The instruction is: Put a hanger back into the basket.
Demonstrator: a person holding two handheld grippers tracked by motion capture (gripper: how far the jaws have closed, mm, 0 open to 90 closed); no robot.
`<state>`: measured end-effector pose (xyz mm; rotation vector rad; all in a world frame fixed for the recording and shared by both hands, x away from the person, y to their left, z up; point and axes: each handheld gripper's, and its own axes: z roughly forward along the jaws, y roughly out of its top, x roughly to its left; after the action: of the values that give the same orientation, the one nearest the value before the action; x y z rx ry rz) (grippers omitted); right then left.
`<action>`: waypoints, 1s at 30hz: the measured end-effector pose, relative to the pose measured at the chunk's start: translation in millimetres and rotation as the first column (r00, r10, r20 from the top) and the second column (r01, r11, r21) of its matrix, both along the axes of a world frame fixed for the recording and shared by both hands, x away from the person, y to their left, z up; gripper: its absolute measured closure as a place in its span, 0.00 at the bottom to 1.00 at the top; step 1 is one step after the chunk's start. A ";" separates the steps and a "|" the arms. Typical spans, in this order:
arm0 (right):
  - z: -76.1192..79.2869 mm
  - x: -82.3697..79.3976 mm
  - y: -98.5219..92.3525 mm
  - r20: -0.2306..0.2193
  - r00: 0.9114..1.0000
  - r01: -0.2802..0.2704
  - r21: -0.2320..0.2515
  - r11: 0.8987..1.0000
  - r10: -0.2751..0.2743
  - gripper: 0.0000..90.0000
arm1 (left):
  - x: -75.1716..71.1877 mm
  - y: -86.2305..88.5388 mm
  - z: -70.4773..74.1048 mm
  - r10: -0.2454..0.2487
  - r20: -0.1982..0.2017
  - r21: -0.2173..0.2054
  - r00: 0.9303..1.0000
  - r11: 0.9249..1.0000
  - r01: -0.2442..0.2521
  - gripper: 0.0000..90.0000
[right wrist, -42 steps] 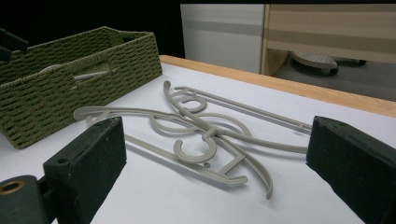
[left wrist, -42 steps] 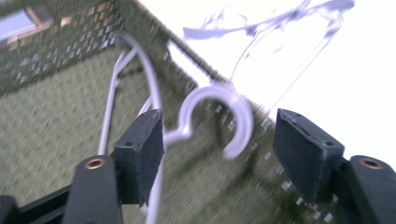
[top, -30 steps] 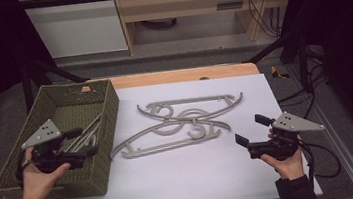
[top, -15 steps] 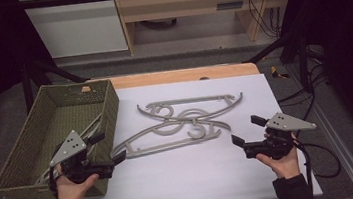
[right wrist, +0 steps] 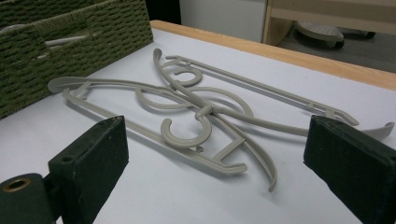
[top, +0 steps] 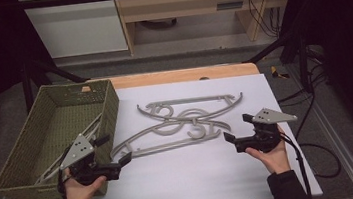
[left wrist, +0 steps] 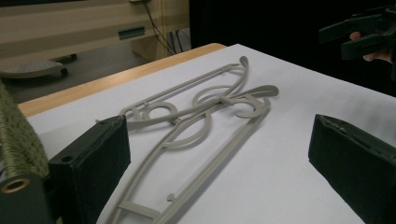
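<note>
Several grey plastic hangers (top: 188, 128) lie tangled on the white tabletop (top: 183, 179). My left gripper (top: 114, 149) is low at the front left, beside the basket's near corner, pointing right at the end of a hanger. Its jaws have just been opening and stand open. In the left gripper view, the hanger's (left wrist: 205, 116) end lies on the table between the jaws (left wrist: 219, 154) without touching the pads. At the right, my right gripper (top: 238, 127) is open and aimed left at the hangers (right wrist: 196, 112), with nothing between its jaws (right wrist: 215, 163).
A green woven basket (top: 110, 107) stands at the table's left with a grey hanger (top: 92, 128) leaning inside it. The basket (right wrist: 70, 42) also shows in the right gripper view. A wooden strip (top: 187, 74) runs along the far edge. Cables (top: 317, 164) hang off the right side.
My left hand came off the basket, moving right and down to the table beside the hangers' left end. The right hand shifted slightly toward the hangers.
</note>
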<state>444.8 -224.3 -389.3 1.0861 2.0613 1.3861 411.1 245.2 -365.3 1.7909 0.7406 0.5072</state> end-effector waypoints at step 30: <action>-33.7 98.9 51.6 -0.133 0.990 0.023 -0.185 0.982 -0.048 0.25 | 1.3 9.5 2.0 0.008 -0.003 0.006 1.000 1.000 -0.008 0.06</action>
<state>543.8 -172.8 -423.0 1.1608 2.2052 1.1066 412.3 254.7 -363.2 1.7953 0.7490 0.5126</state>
